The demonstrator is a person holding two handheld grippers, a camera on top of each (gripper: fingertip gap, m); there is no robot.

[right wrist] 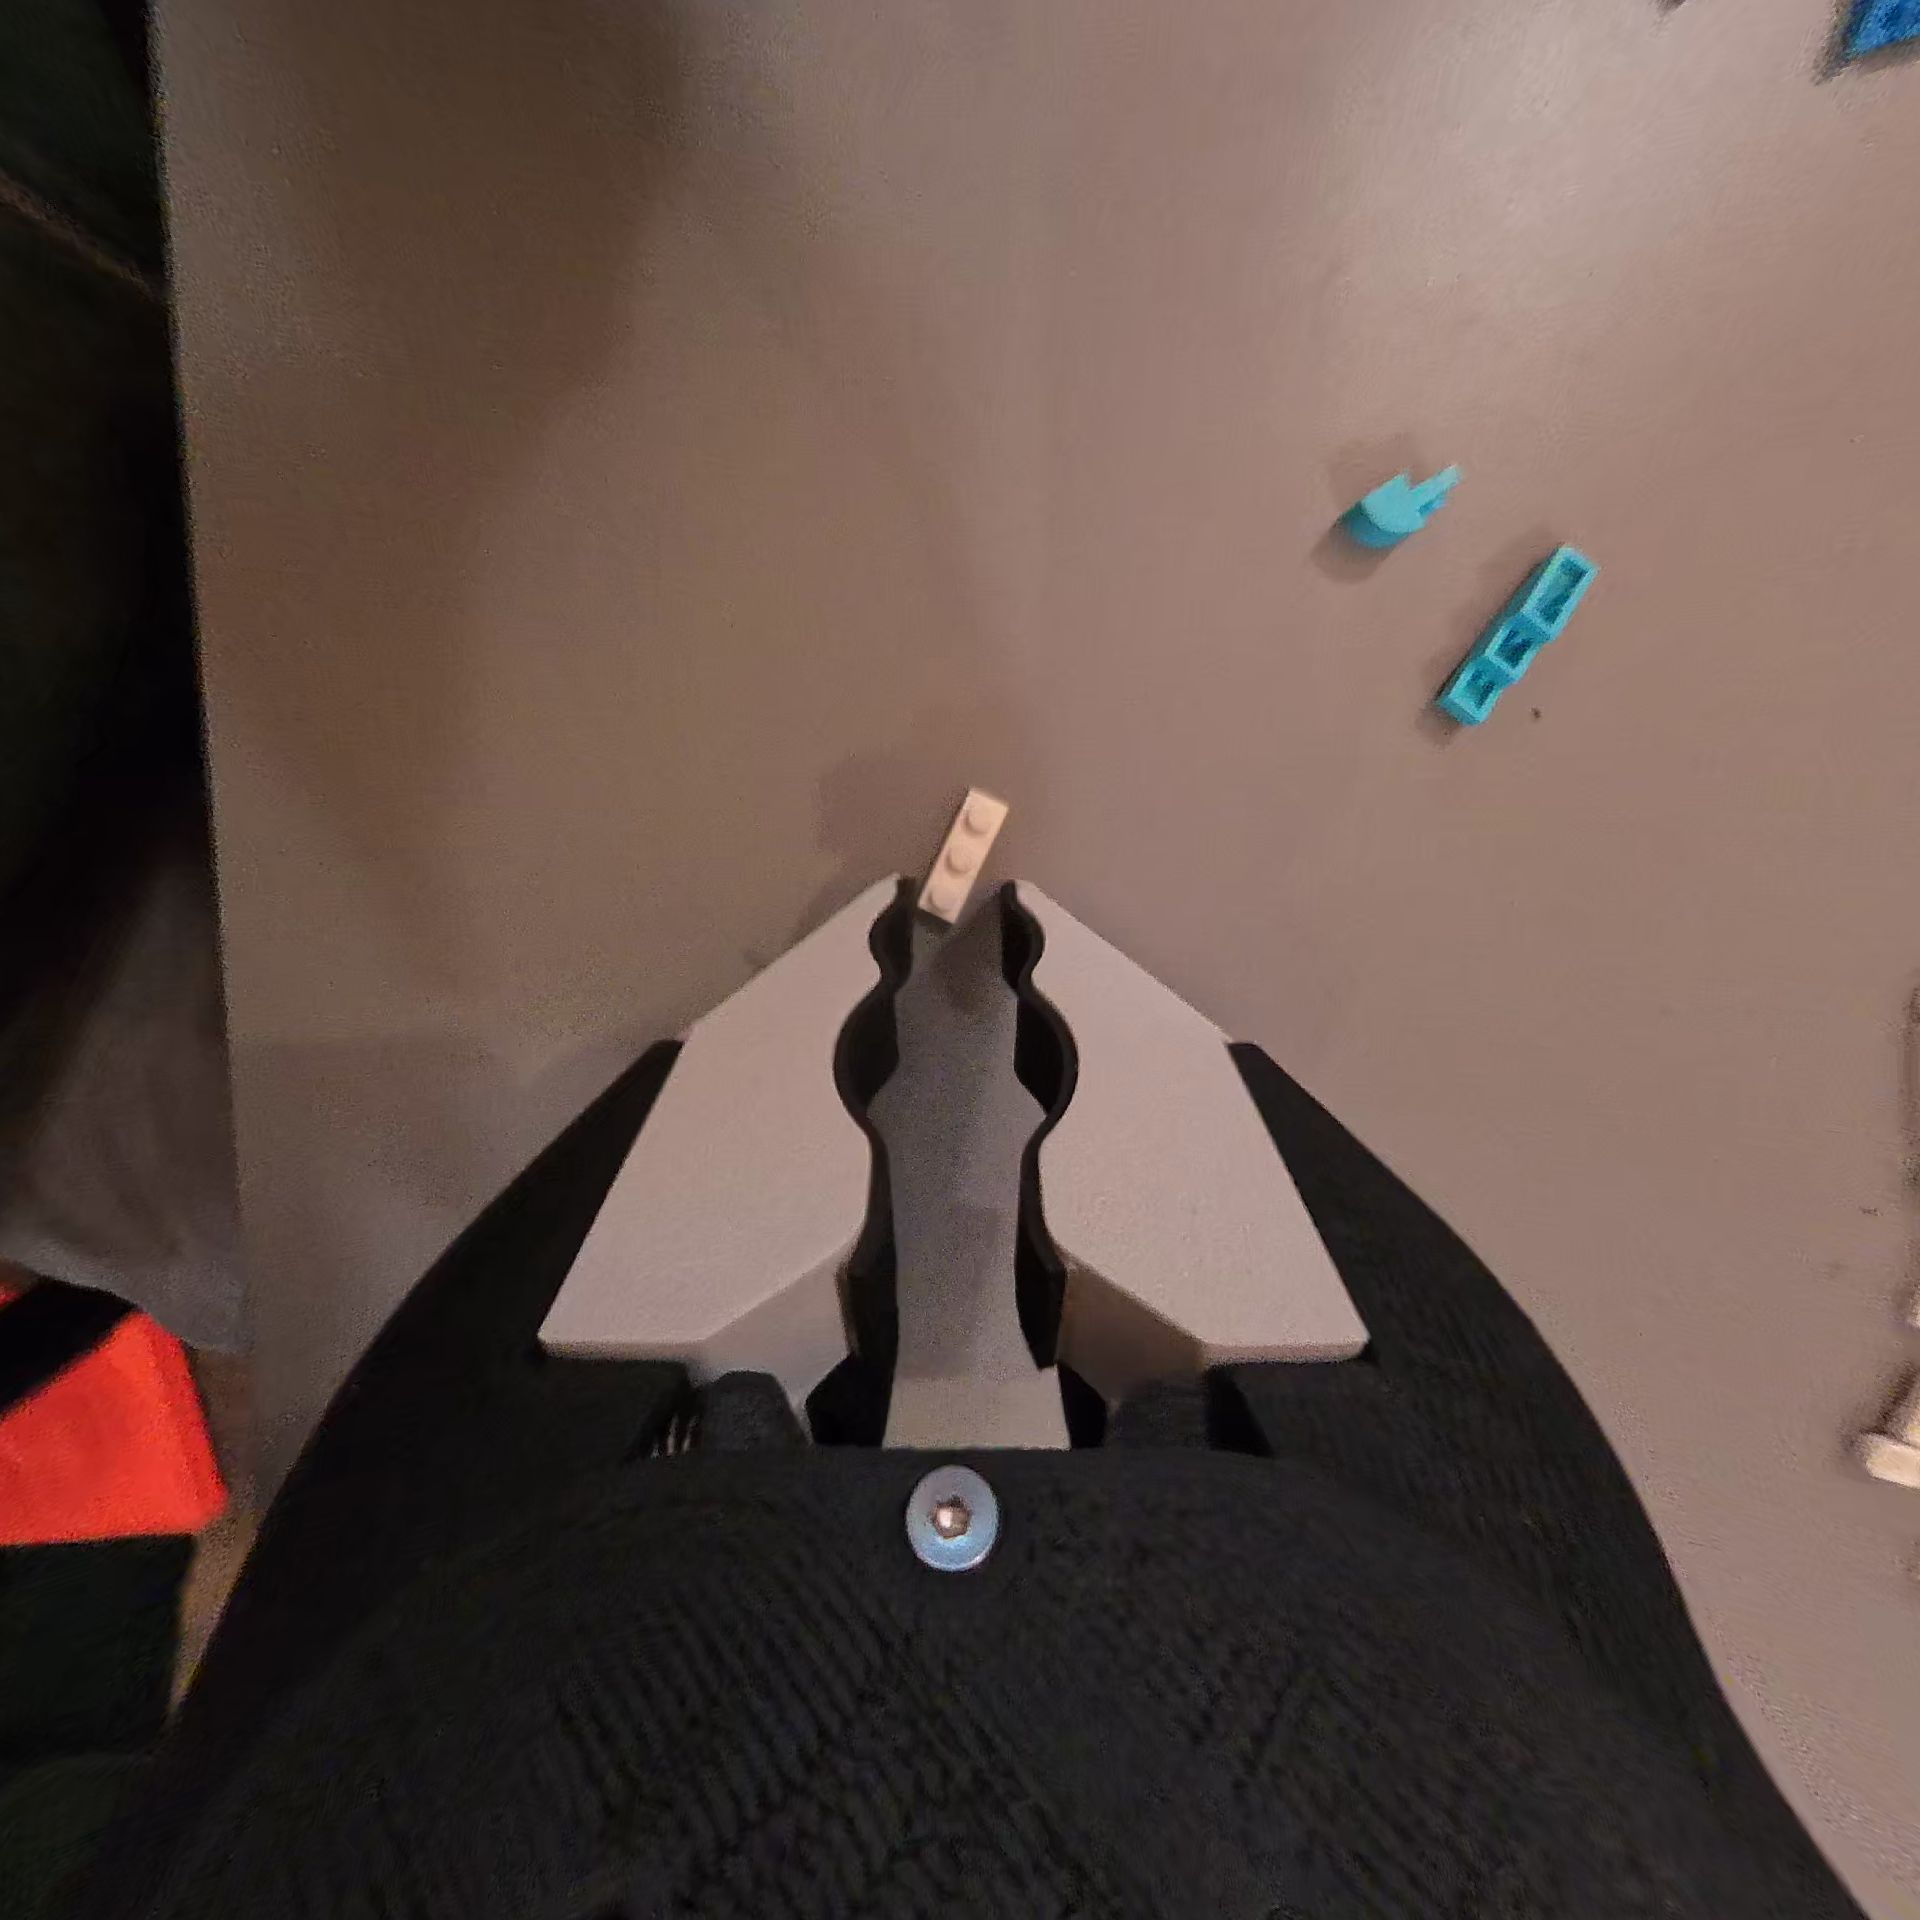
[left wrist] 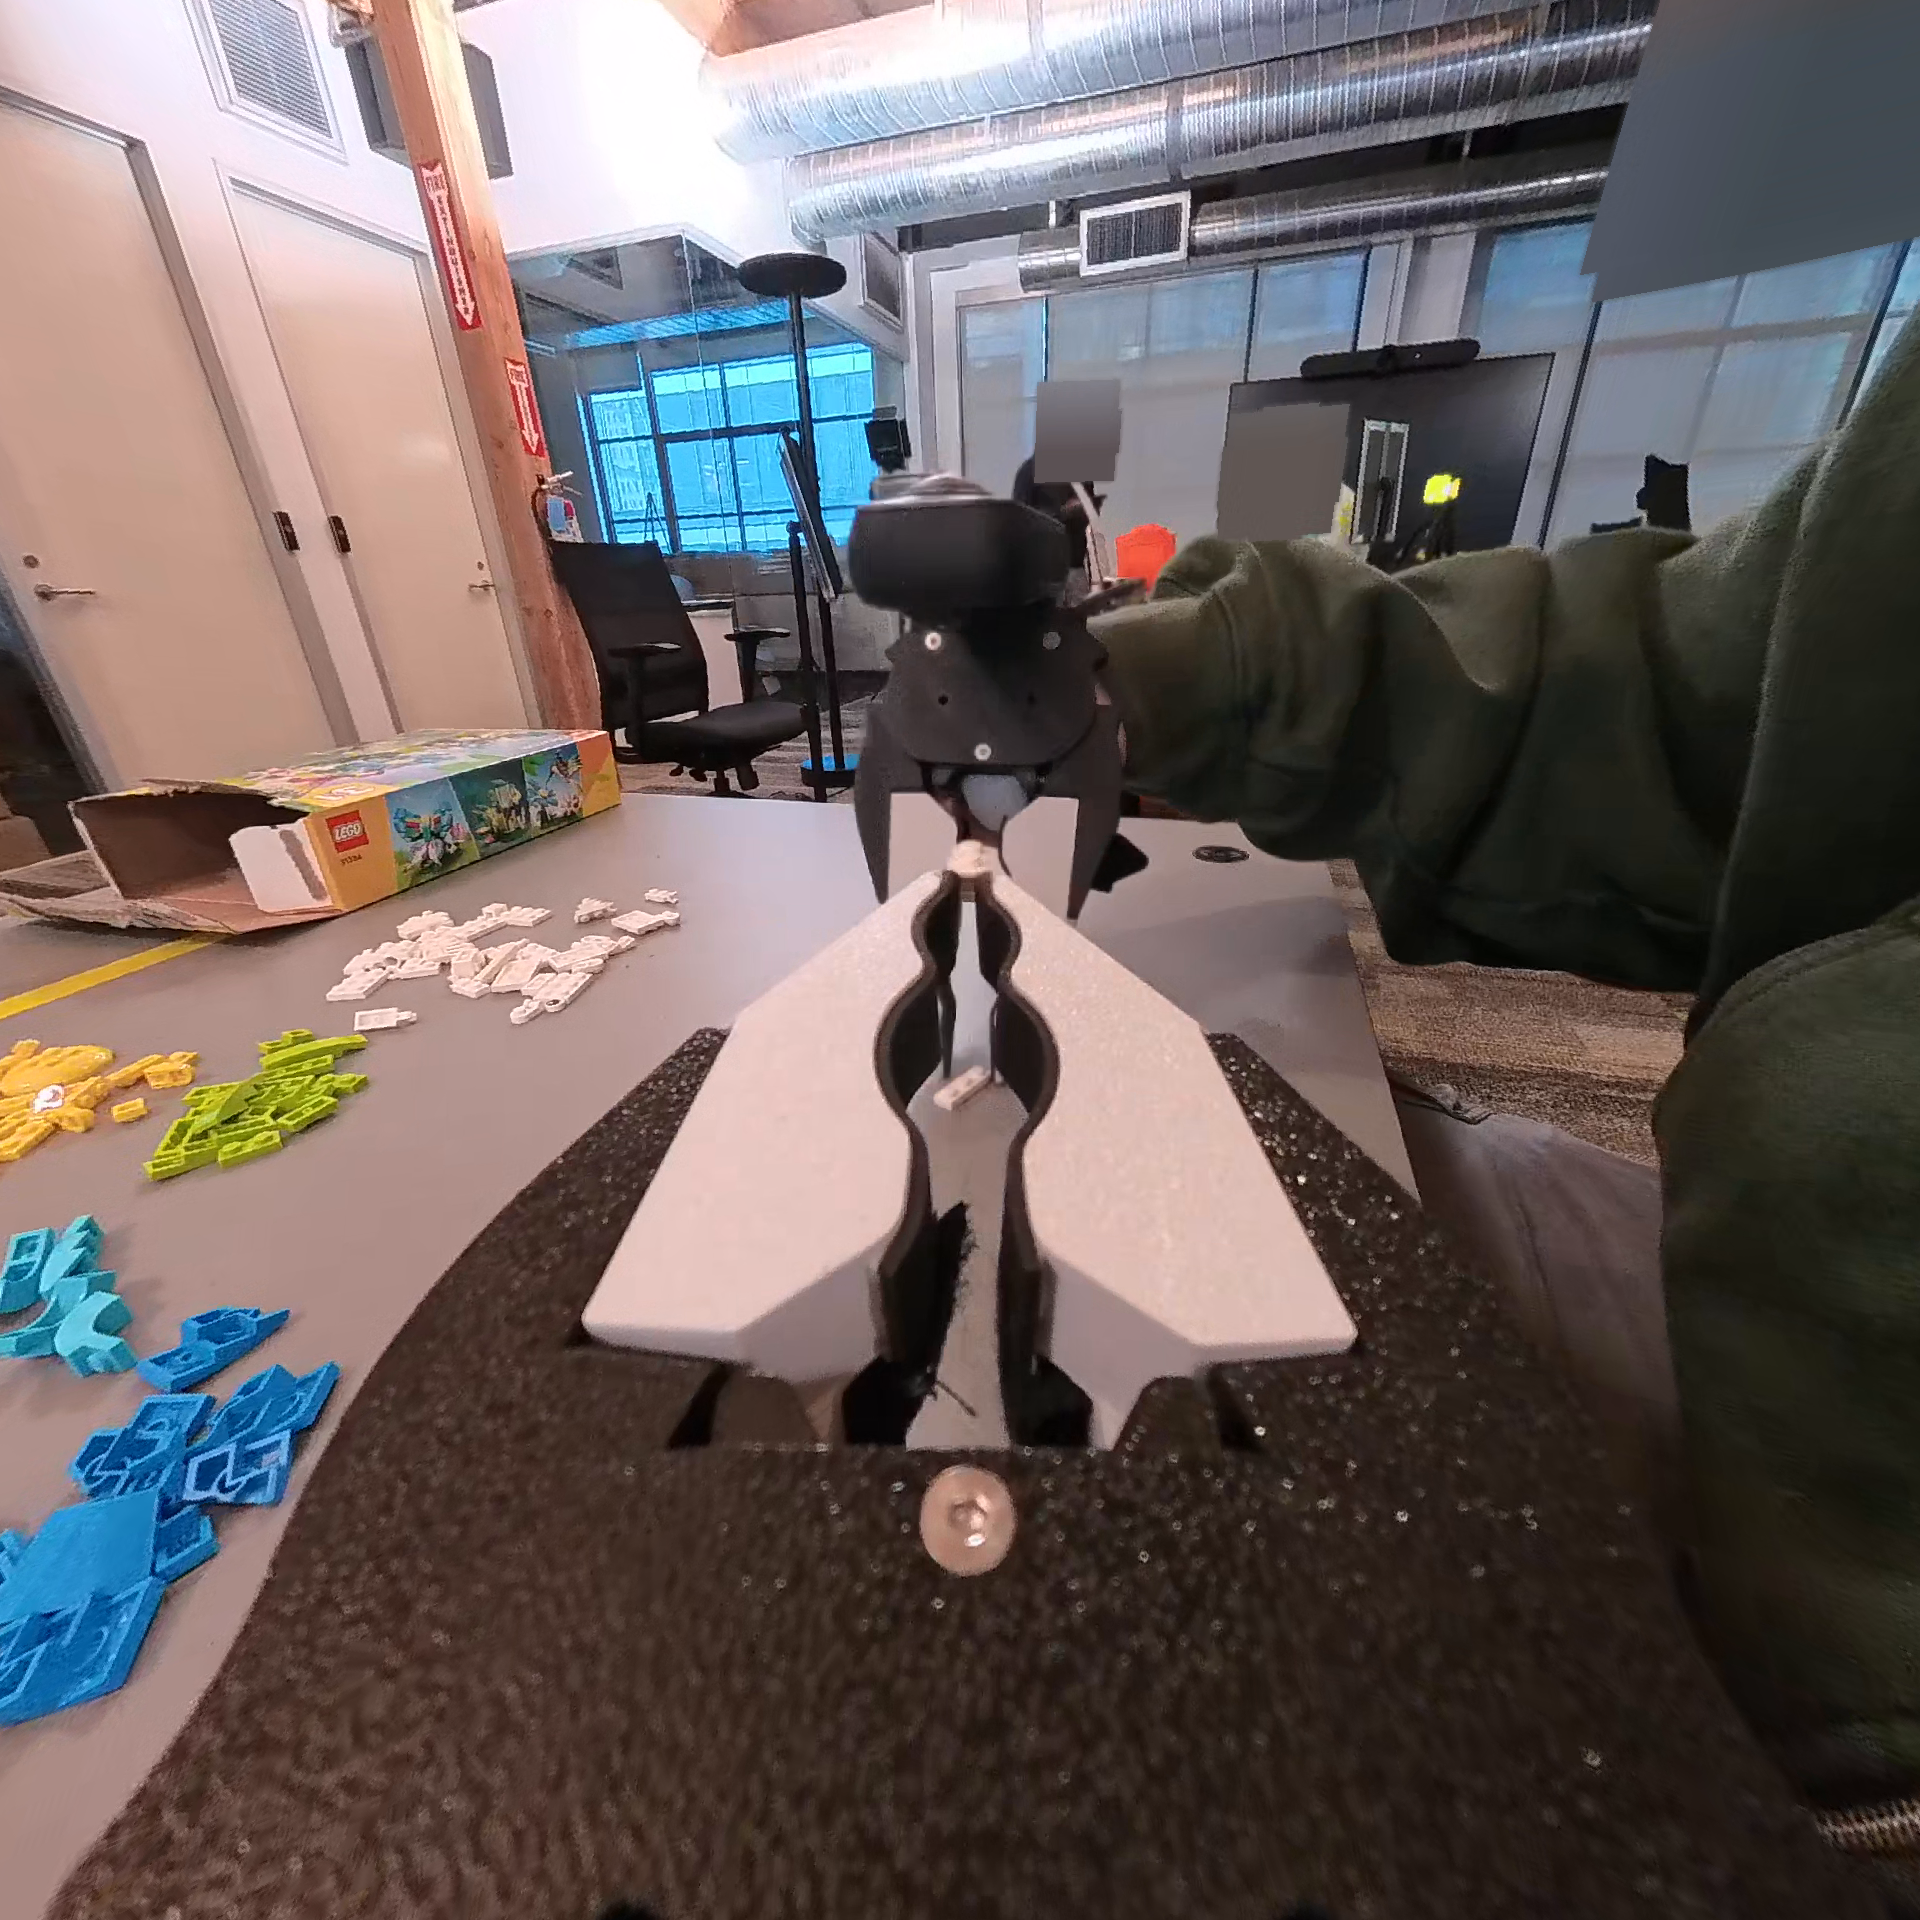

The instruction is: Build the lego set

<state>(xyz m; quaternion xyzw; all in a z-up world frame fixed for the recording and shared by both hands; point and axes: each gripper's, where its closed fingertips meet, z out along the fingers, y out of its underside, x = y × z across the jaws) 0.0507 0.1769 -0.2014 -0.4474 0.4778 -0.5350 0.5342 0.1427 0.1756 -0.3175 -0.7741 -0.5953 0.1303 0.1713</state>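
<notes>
My left gripper (left wrist: 966,883) is held above the grey table (left wrist: 520,1195), shut on a small white piece (left wrist: 971,857) at its tips. The right gripper's black body (left wrist: 977,717) hangs just beyond it, pointing down at the table. A white three-stud plate (left wrist: 961,1091) lies on the table under it. In the right wrist view, my right gripper (right wrist: 951,899) has its jaws apart, and the near end of that white plate (right wrist: 966,852) sits between the tips, by the left finger. The jaws do not press on it.
Sorted piles lie to the left: white (left wrist: 499,956), lime (left wrist: 260,1101), yellow (left wrist: 62,1091), turquoise (left wrist: 62,1299), blue (left wrist: 135,1507). The opened set box (left wrist: 343,821) lies behind them. Two turquoise pieces (right wrist: 1397,509) (right wrist: 1517,634) lie right of the plate. A green sleeve (left wrist: 1455,748) fills the right.
</notes>
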